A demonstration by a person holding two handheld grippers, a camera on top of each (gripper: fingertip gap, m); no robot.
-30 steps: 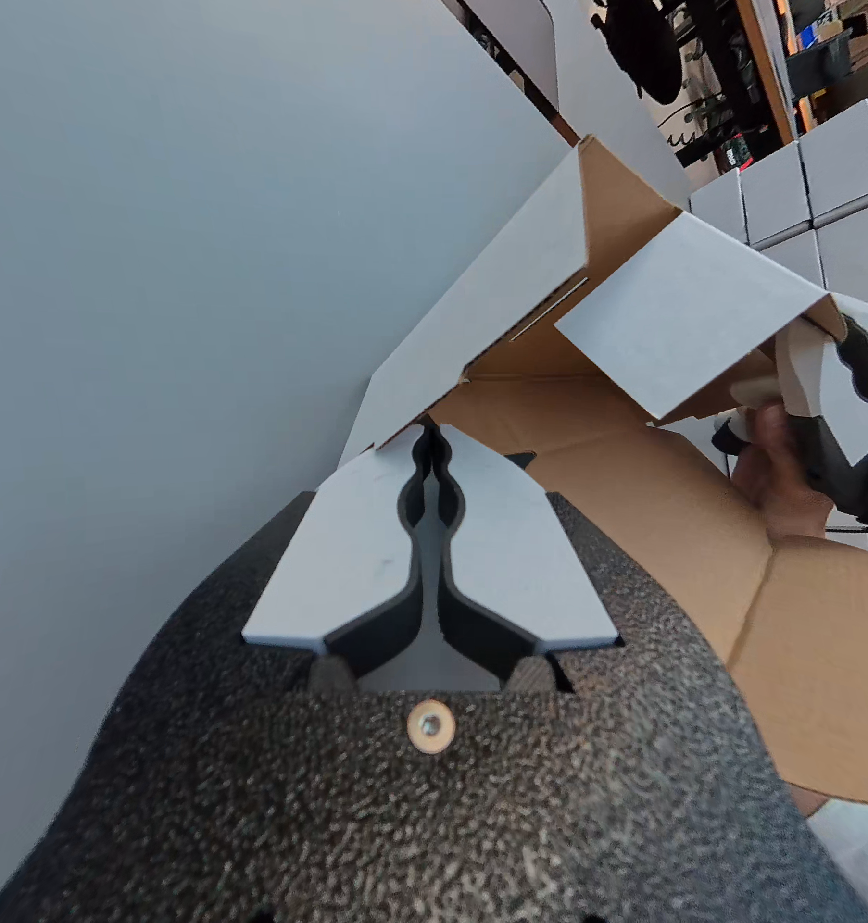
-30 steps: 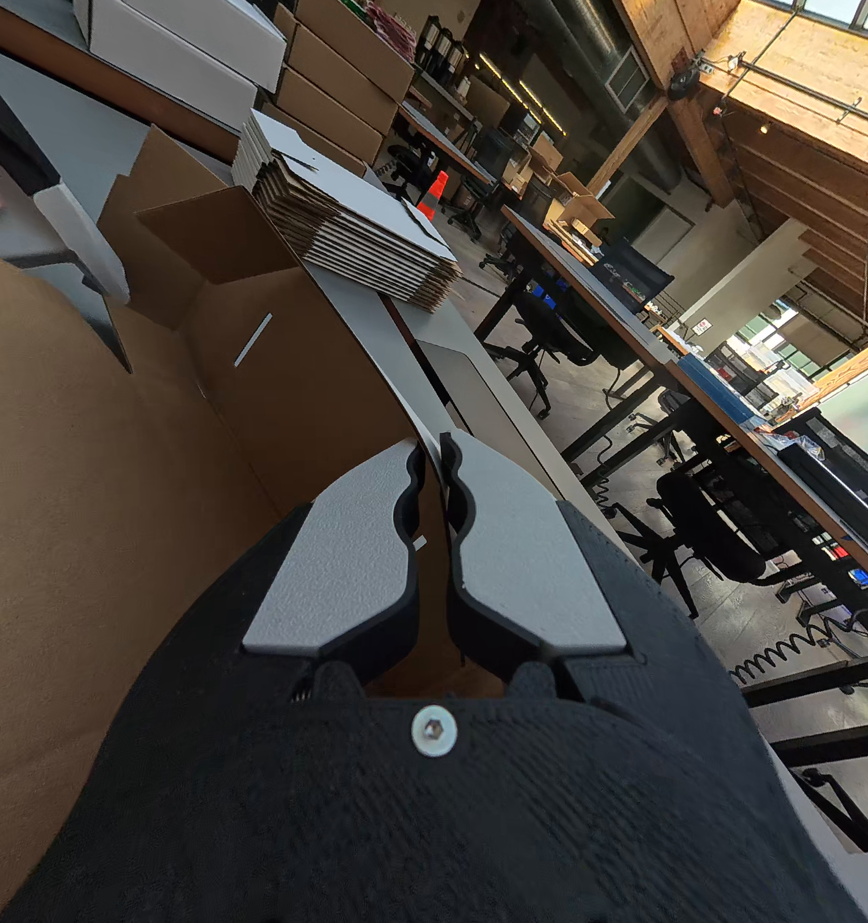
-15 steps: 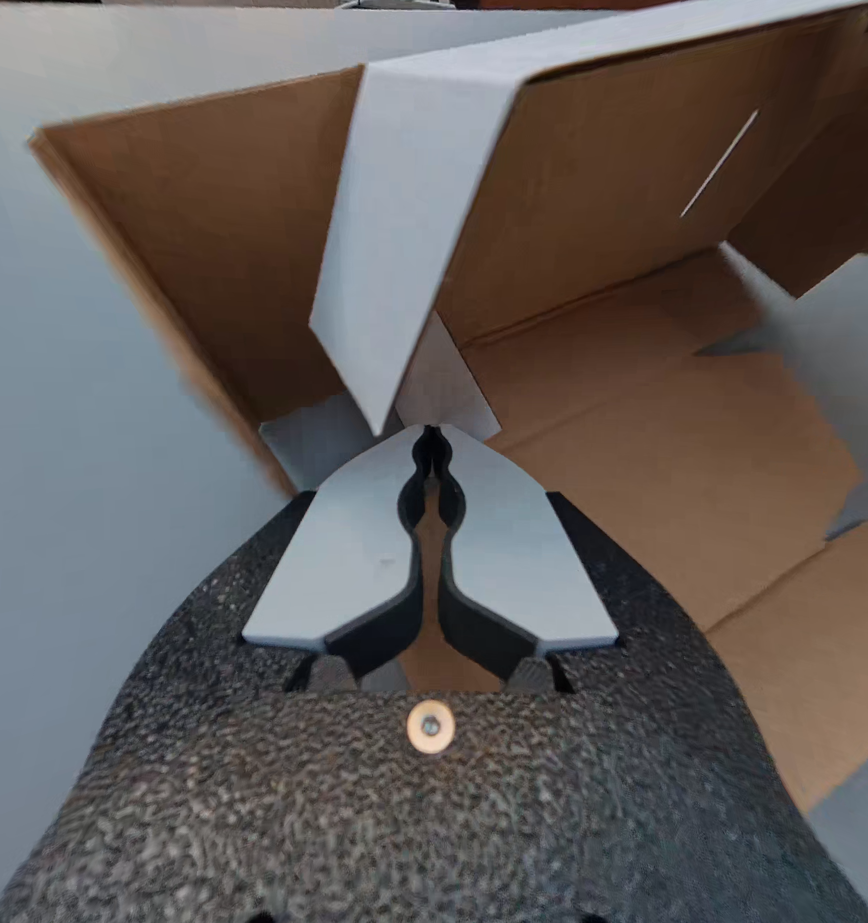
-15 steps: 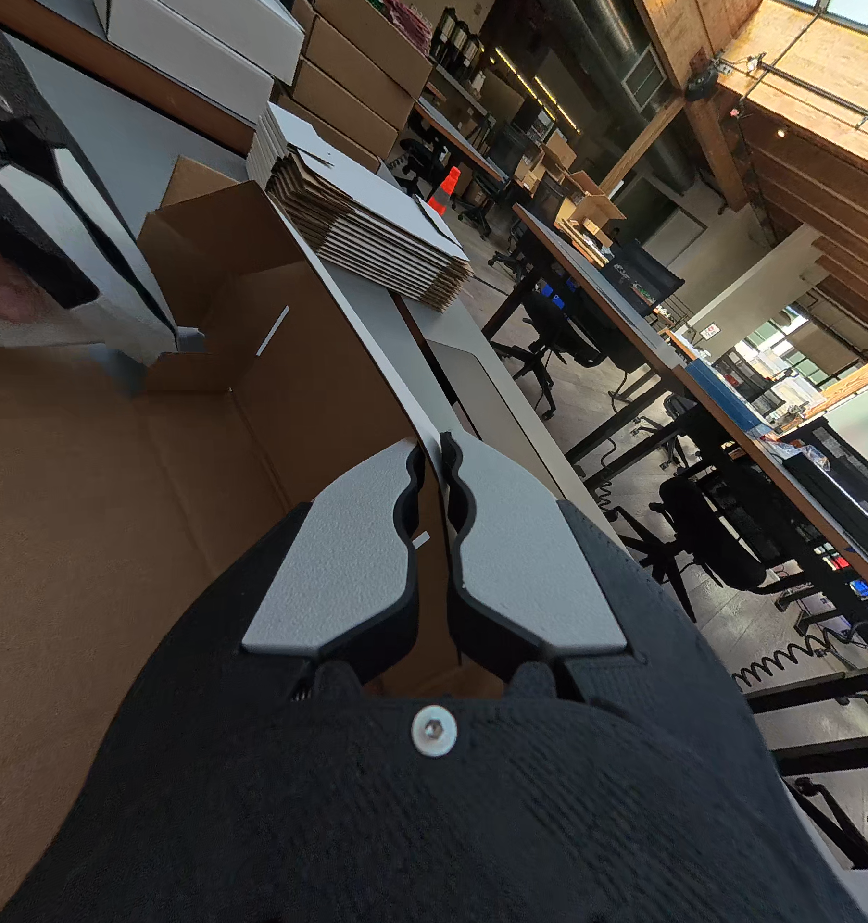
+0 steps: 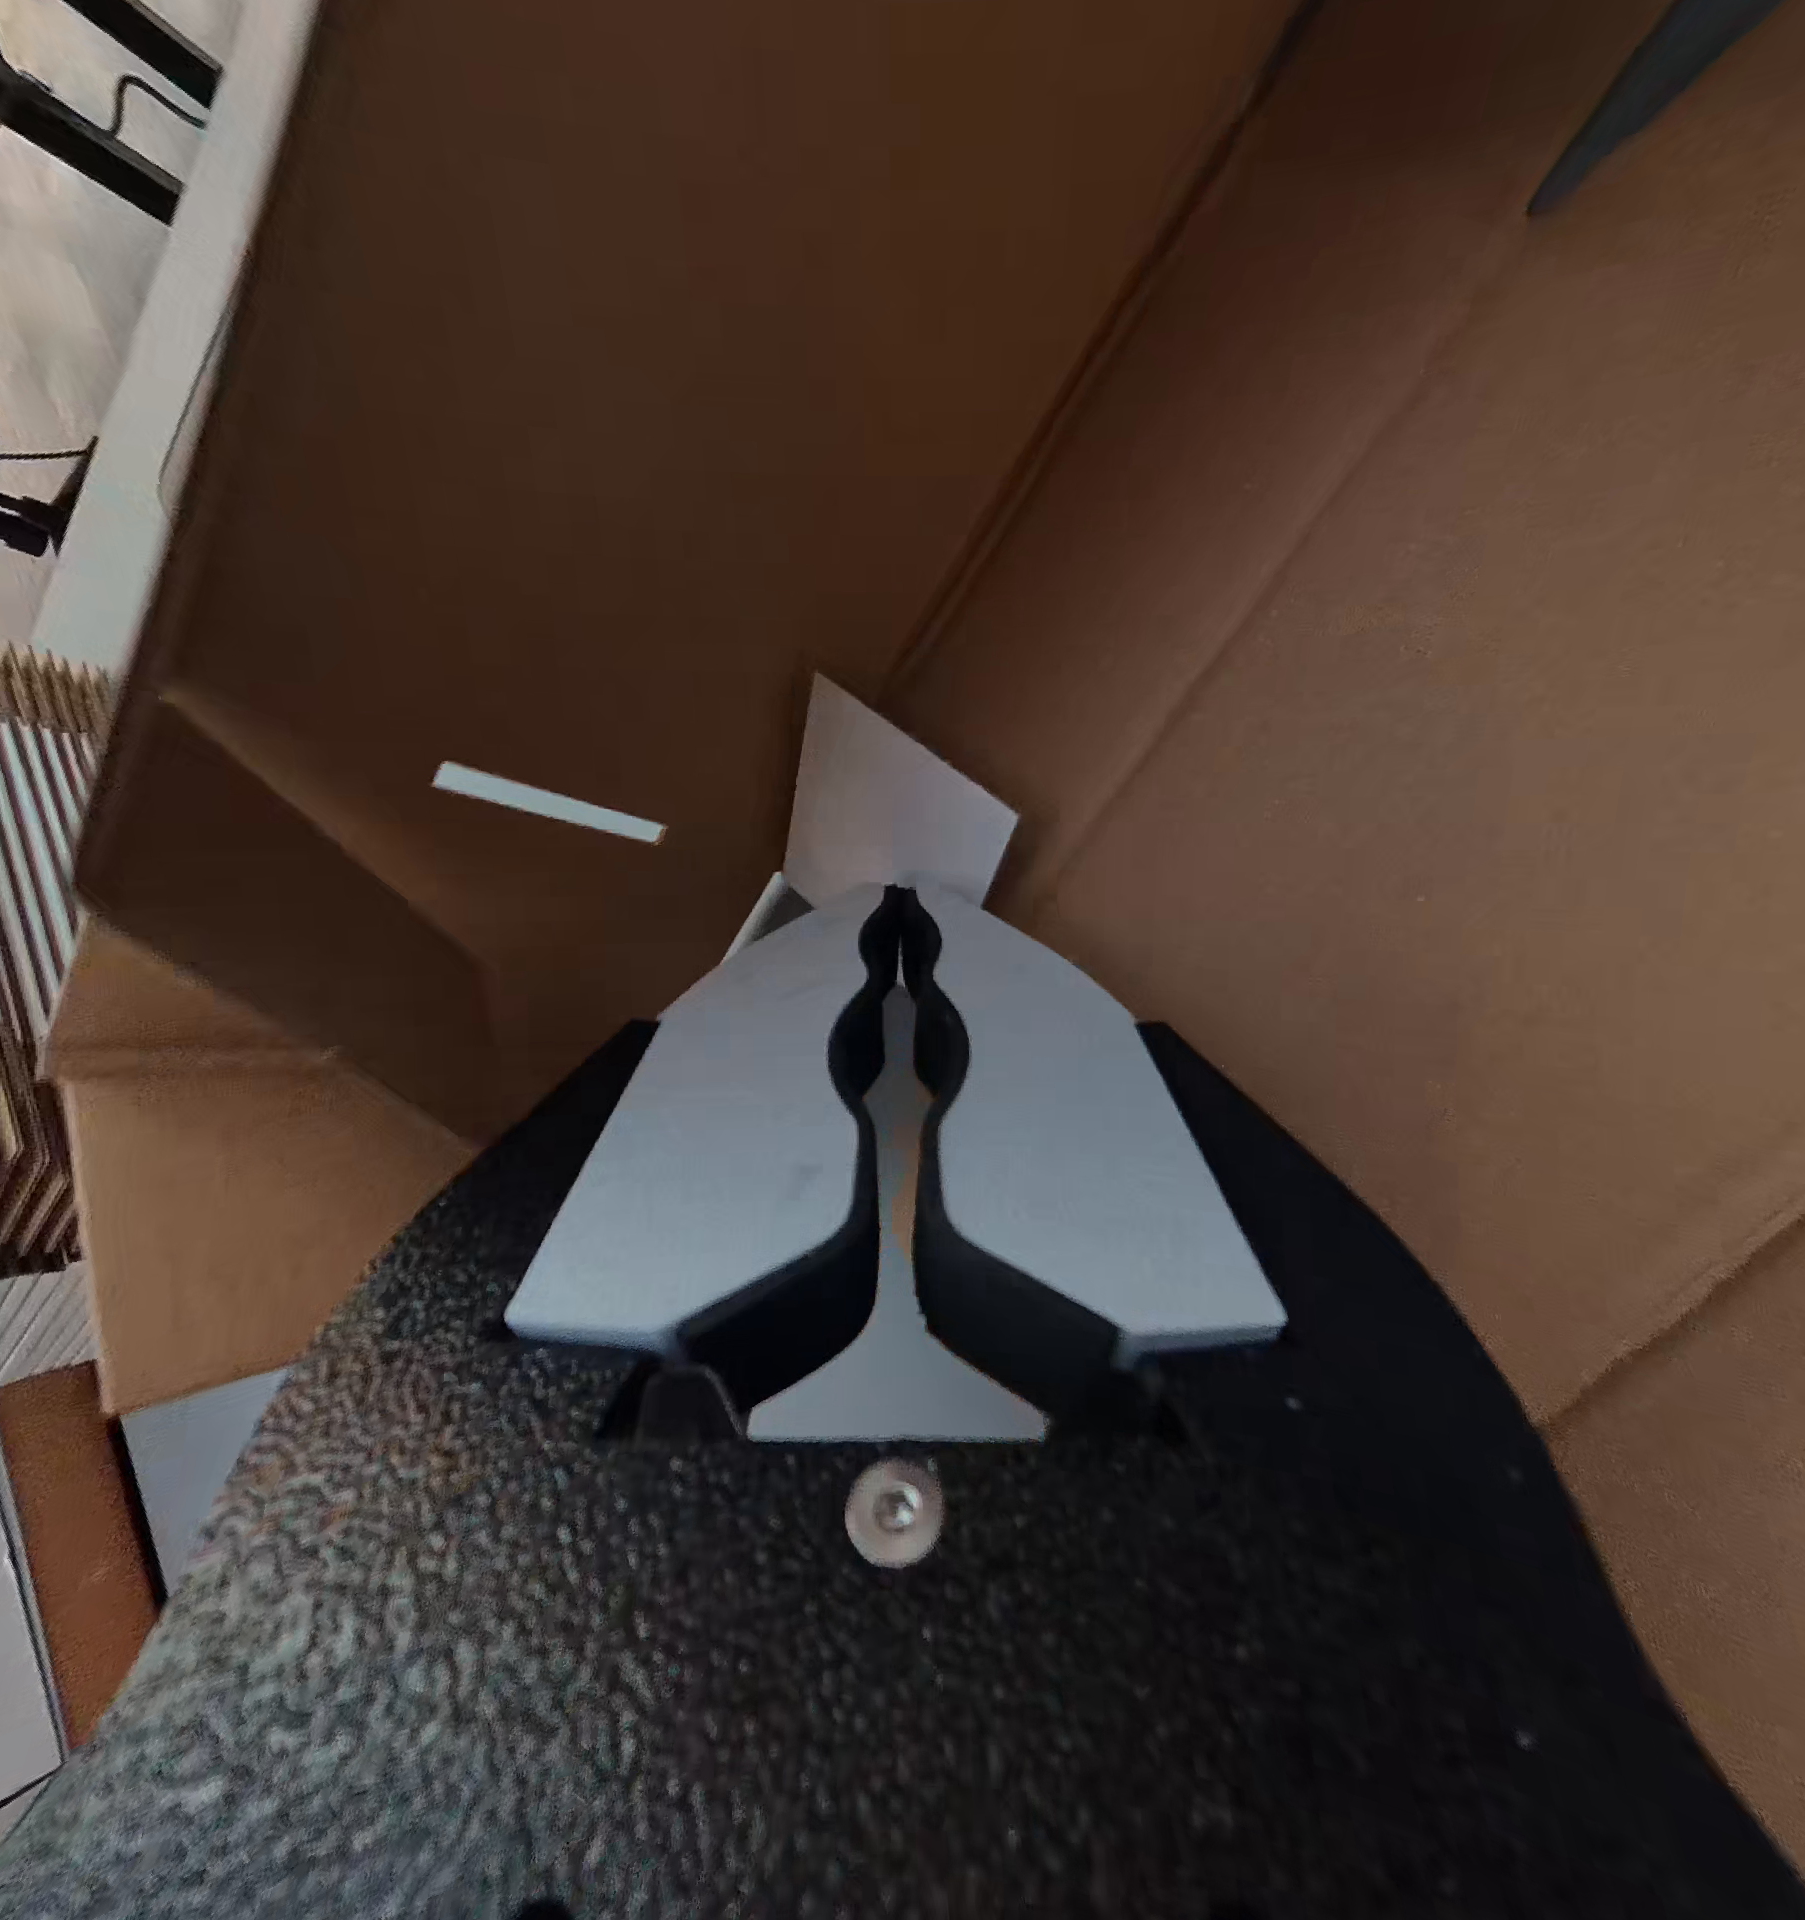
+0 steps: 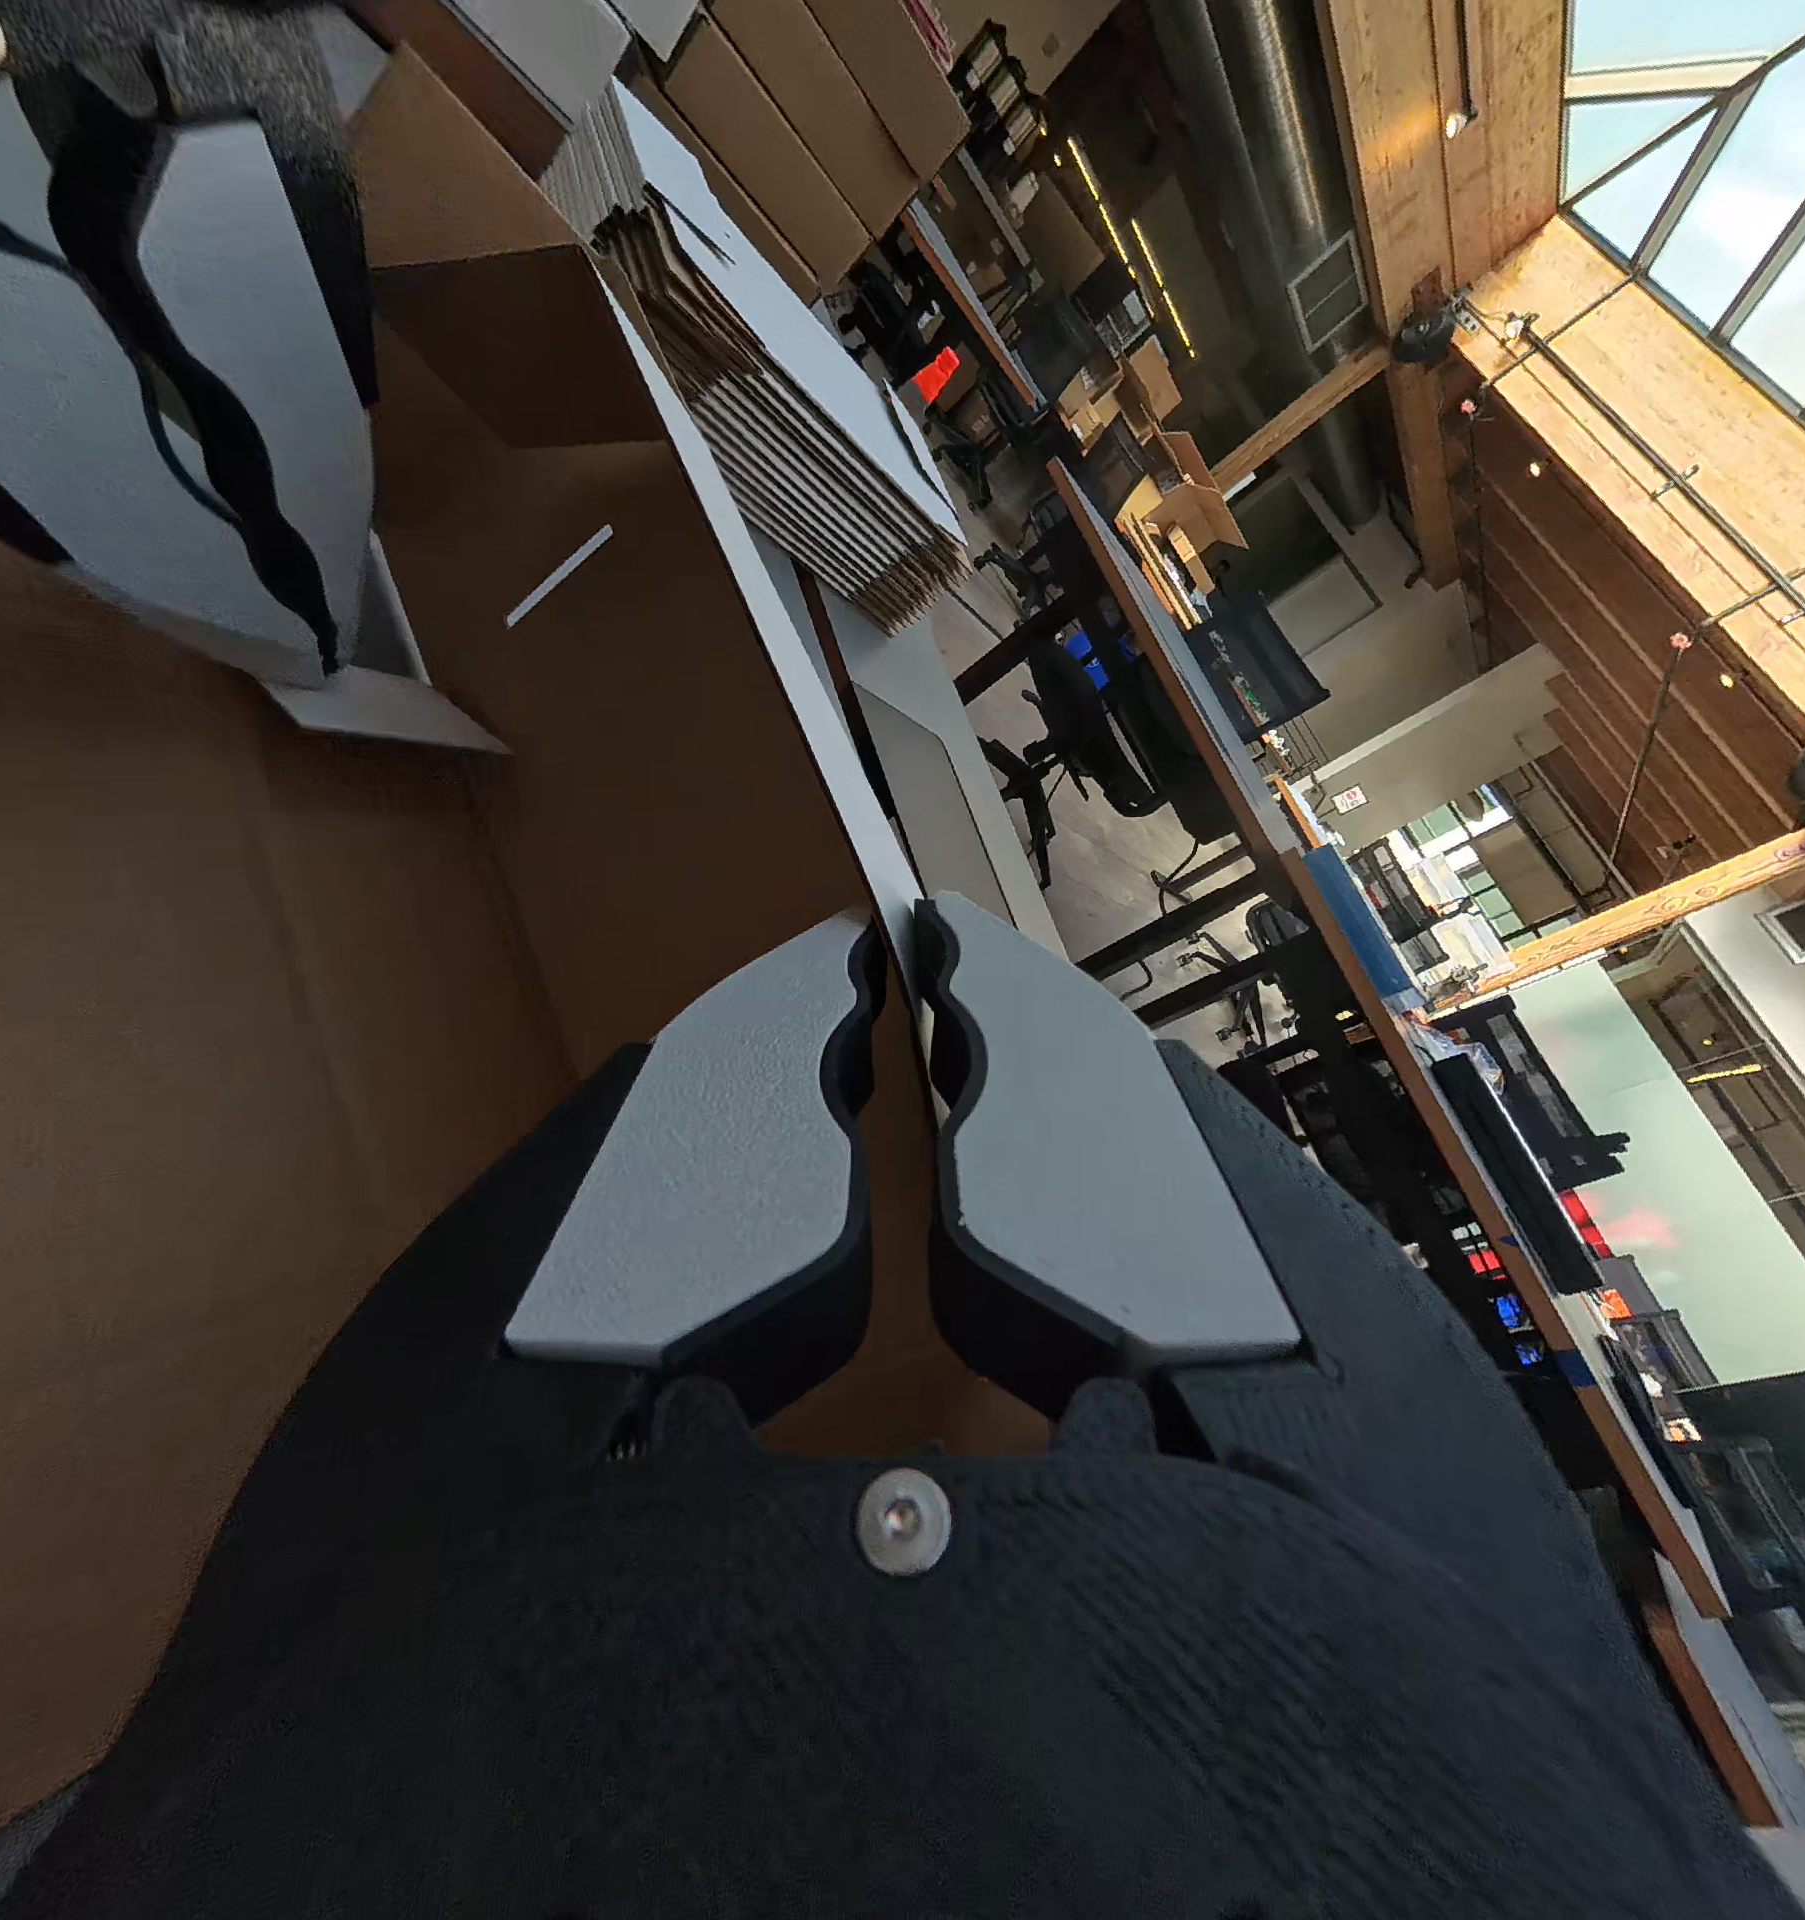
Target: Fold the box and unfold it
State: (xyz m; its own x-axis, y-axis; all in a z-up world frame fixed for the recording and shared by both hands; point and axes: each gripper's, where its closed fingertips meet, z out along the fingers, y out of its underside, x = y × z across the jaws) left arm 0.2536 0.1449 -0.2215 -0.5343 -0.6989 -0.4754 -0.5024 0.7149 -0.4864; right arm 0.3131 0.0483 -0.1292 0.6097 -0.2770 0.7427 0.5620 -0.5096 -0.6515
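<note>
Swung deeper into the box (image 5: 1449, 727) since half a second ago: left wrist view now filled with brown inner walls, not the outside. Left gripper (image 5: 900, 902) pinched narrow on a small white flap (image 5: 893, 800) at the far inner corner, where two panels meet. Slot (image 5: 548, 802) cut in the left wall, just left of the flap. Stack of flat cardboard blanks (image 5: 4, 935) glimpsed at the far left edge.

Right wrist view: right gripper (image 6: 900, 920) clamped narrow over the top edge of the box's right wall (image 6: 856, 790), brown face left, white face right. Left gripper (image 6: 202, 395) visible far left, tips down on the flap. Same slot (image 6: 558, 575) seen farther along the wall. Blanks piled on the table (image 6: 939, 748) beyond.

Judged light, thin corrugated board: stiff across panels, willing only along scored creases, easily dented or torn at edges. Best held near panel edges and close to creases, with modest squeeze; flap tucked slowly.
</note>
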